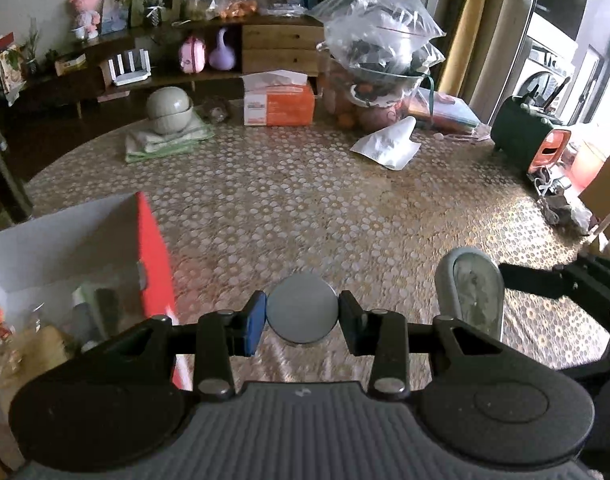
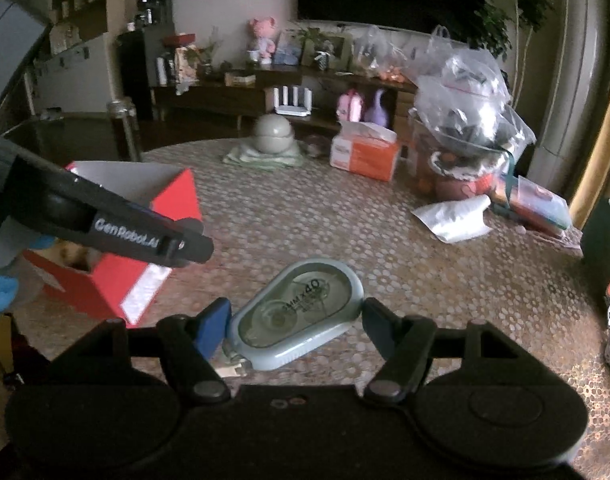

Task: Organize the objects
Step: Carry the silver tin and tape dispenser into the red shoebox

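Fingers of left gripper (image 1: 303,316) pinch a grey round disc (image 1: 303,309); right gripper (image 2: 295,316) clamps a correction tape dispenser (image 2: 301,314) above the tabletop (image 1: 305,200), red box (image 2: 145,240) nearby.

A round table (image 1: 305,200) with a dotted gold cloth fills mid-frame; a red box (image 1: 153,256) sits at lower left; folded towels (image 1: 165,140) at upper left carry stacked bowls (image 1: 169,109); a tissue box (image 1: 279,100) stands top centre; bagged clutter (image 1: 381,56) and a white pouch (image 1: 387,142) lie upper right.
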`<state>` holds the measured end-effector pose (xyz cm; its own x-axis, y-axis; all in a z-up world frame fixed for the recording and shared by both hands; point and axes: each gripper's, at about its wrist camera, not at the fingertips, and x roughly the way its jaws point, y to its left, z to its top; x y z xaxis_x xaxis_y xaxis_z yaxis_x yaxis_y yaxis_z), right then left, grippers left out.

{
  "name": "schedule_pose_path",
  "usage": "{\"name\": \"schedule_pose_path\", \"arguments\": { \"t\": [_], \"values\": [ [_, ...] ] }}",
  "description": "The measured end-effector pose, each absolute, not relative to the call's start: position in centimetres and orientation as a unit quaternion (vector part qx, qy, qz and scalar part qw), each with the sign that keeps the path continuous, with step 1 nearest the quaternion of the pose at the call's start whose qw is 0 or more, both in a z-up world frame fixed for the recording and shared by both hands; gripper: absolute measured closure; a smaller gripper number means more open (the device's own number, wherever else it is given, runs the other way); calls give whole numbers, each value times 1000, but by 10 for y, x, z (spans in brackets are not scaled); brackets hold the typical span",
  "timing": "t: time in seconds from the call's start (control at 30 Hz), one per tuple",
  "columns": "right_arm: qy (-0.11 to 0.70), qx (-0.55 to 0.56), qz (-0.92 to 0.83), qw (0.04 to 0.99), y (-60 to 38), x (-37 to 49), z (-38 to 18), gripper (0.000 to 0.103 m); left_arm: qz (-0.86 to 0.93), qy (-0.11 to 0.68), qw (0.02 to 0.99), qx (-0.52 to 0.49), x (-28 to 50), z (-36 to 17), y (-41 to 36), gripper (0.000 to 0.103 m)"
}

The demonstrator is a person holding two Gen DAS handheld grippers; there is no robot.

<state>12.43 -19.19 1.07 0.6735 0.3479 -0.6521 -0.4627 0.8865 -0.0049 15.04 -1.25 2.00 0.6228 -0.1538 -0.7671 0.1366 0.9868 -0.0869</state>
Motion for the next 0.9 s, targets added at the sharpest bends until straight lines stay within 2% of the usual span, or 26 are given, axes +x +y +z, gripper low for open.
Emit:
{"name": "schedule_pose_path", "arguments": {
  "t": [0.37, 0.9],
  "values": [
    [320, -107, 268, 902, -139, 100, 28, 31, -64, 416, 907, -19, 106, 36, 45, 65],
    [313, -142, 322, 882, -46, 102, 29, 31, -7, 403, 914, -45, 88, 42, 142, 65]
  ]
}}
